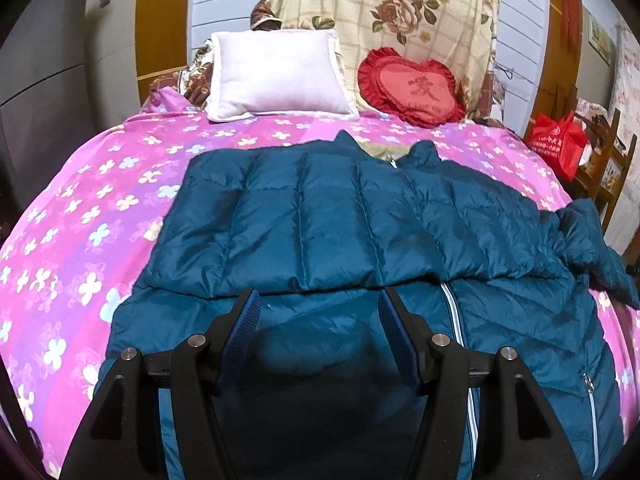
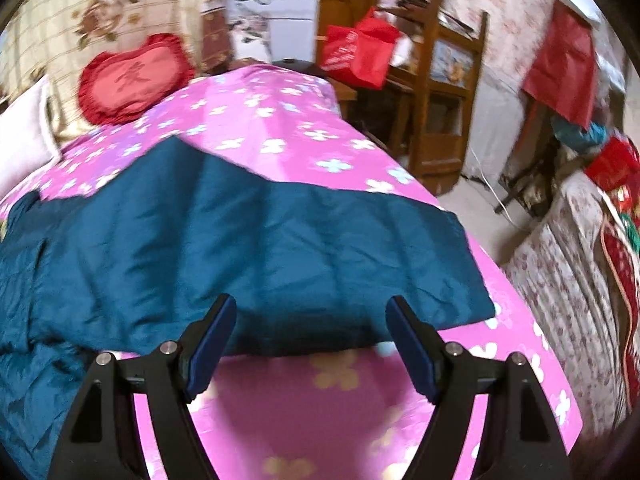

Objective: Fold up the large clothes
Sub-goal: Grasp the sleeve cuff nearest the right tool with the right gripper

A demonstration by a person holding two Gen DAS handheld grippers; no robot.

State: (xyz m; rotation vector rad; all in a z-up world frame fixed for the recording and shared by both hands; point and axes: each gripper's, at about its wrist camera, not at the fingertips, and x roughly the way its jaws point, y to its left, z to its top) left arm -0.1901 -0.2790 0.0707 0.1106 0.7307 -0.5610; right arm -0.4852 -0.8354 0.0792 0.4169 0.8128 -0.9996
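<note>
Bedroom, bed [image 1: 132, 168] under a pink flowered cover, and your teal jacket [image 1: 312, 216] lies flat across the middle of it, collar toward the white pillow [image 1: 276, 76]. One sleeve is already folded across the chest on the pillow side; the other sleeve [image 2: 304, 240] lies spread out flat toward the bed edge, away from the pillow.

Left gripper [image 1: 320, 300] hangs over the jacket's lower body beside the zip [image 1: 456, 320], jaws apart, holding nothing. Right gripper [image 2: 310, 308] sits at the near edge of the loose sleeve, jaws also wide, nothing between them.

Risks, as I judge it: the shell looks slick and puffy, so a shallow pinch on the sleeve edge could slip out mid-lift. Drag instead of lift and you'll likely pull the folded sleeve out of place or bunch the cover. The right view is blurred, so aim is hard to confirm.

Writing: heart cushion [image 1: 412, 88] beside the pillow bears one large Chinese character, small text below unreadable. Red bag [image 1: 560, 144] has white print, too small to read.
</note>
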